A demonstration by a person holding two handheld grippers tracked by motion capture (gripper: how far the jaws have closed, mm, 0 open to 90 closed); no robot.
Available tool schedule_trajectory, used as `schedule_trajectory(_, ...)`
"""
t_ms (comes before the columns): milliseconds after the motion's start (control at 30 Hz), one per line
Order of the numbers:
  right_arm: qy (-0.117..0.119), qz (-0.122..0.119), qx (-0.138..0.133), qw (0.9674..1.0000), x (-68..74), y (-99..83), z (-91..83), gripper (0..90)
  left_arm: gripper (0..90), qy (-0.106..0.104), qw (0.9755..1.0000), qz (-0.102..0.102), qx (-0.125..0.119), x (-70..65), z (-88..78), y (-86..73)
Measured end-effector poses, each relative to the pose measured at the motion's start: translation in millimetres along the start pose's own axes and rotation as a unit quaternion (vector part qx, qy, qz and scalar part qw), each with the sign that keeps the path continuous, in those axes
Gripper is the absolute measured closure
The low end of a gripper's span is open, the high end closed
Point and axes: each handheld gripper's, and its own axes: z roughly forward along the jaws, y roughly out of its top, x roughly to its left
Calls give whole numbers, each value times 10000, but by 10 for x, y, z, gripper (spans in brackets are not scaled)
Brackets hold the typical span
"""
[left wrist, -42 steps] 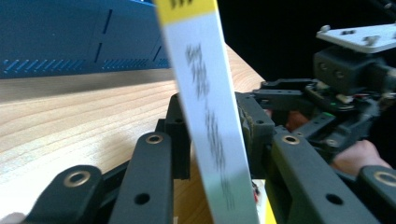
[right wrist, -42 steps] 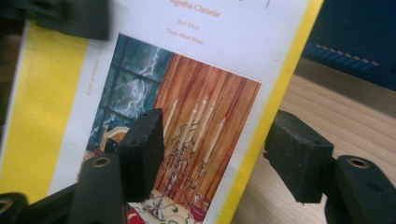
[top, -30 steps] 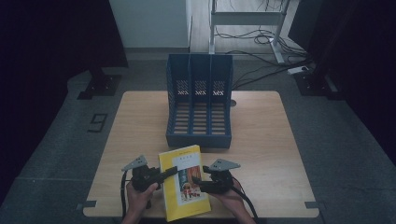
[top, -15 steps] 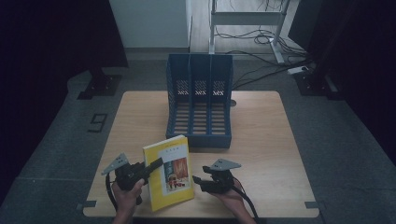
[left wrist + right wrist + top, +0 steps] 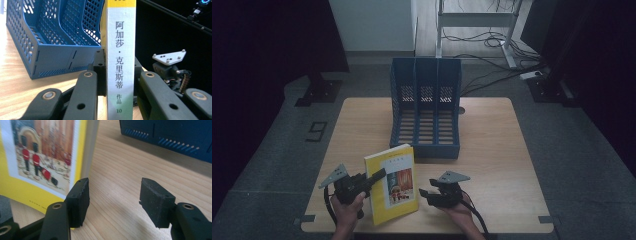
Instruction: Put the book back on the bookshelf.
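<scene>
We have the yellow paperback book (image 5: 393, 182) upright, clamped in our left gripper (image 5: 379, 175); filing it in the blue plastic three-slot rack (image 5: 426, 112) at frame centre remains, our right gripper (image 5: 426, 194) gaping empty.

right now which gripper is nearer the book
Left. The left gripper is clamped on the book at its spine. The right gripper sits open just beside the cover, holding nothing.

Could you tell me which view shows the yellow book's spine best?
The left gripper view: the yellow paperback book's white spine faces the camera, lettering readable. The high view shows its front cover; the right gripper view shows cover picture and page edge.
</scene>
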Motion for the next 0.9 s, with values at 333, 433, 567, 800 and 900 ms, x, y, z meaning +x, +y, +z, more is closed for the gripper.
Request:
schedule_trajectory(333,-242,-24,261,9994,-77,-19,31,405,757,24,9998,-85,-179,44,-102,70)
schedule_trajectory(433,-338,-117,390,9986,-111,-25,59,404,757,75,9998,-63,-181,53,-133,96)
schedule_trajectory(567,-322,-167,470,9982,-152,-27,89,401,757,180,9996,-21,-213,59,-160,140)
schedule_trajectory(800,-377,-245,505,9977,-259,-17,30,405,757,306,9991,-38,-287,8,-150,229)
schedule_trajectory(900,-453,-252,417,9978,-291,-32,-63,403,756,316,9990,-31,-303,-30,-115,299)
